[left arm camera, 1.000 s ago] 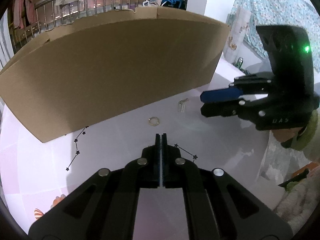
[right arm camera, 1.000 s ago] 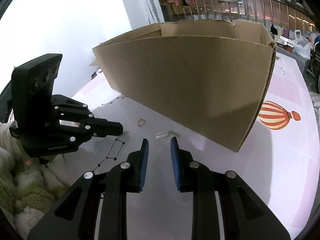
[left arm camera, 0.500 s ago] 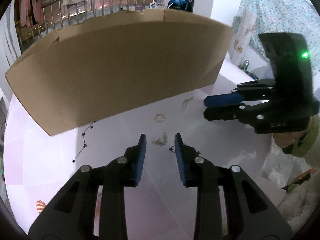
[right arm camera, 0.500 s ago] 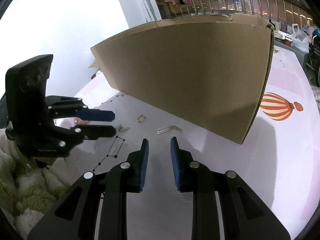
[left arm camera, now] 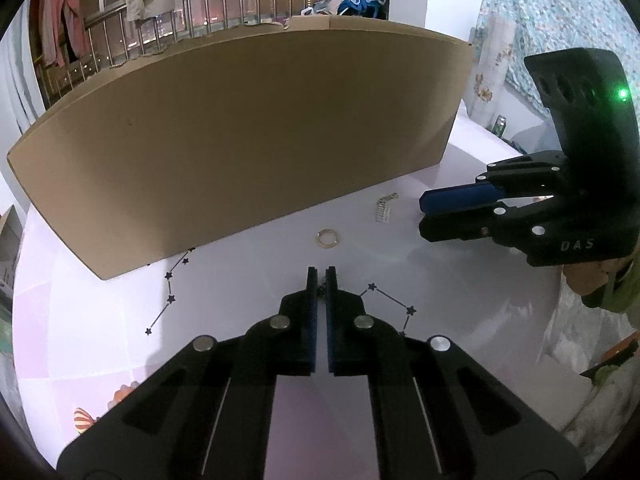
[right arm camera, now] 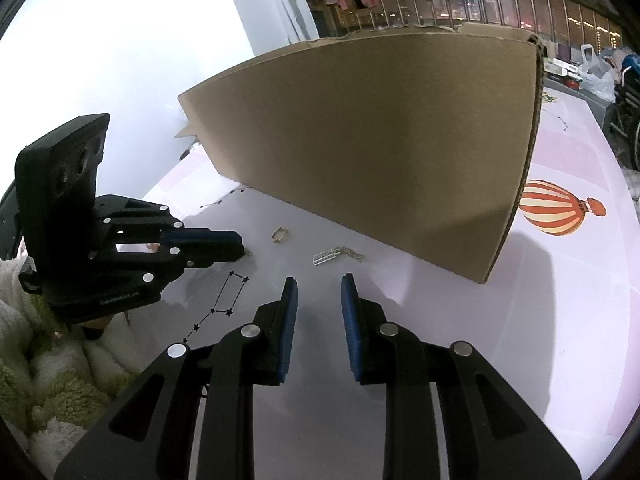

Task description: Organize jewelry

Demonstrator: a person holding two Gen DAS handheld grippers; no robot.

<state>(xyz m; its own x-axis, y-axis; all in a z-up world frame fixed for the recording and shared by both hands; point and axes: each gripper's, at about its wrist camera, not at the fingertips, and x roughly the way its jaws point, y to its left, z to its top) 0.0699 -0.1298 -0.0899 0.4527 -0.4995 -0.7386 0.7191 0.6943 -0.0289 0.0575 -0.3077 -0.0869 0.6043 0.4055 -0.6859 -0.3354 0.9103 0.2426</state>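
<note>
Left gripper (left arm camera: 319, 276): your jaws are nearly closed, a thin gap between the blue pads, pinching a small chain piece (left arm camera: 320, 289) that shows as a dark tangle in the gap at the tips, low over the table (left arm camera: 248, 272).
Left gripper from the right wrist view (right arm camera: 236, 245): its tips point at a bit of chain (right arm camera: 248, 252) poking out at their end, down at the table surface.
Right gripper (right arm camera: 319, 286): your jaws stand open with a clear gap and hold nothing; they hover above the table.
Right gripper from the left wrist view (left arm camera: 424, 216): it hangs just beside the silver charm.
Ring (left arm camera: 327, 237): a gold ring lies flat on the table, just ahead of your left tips, apart from them (right arm camera: 280, 234).
Silver charm on chain (right arm camera: 338, 255): a small ladder-like silver piece with a short chain lies on the table ahead of your right jaws, near the box (left arm camera: 384, 210).
Cardboard box (left arm camera: 248, 136): it stands on the table behind all the jewelry, its plain side wall facing you (right arm camera: 380, 148).
Table print: star constellation lines (left arm camera: 170, 288) and a striped hot-air balloon (right arm camera: 556, 208).
</note>
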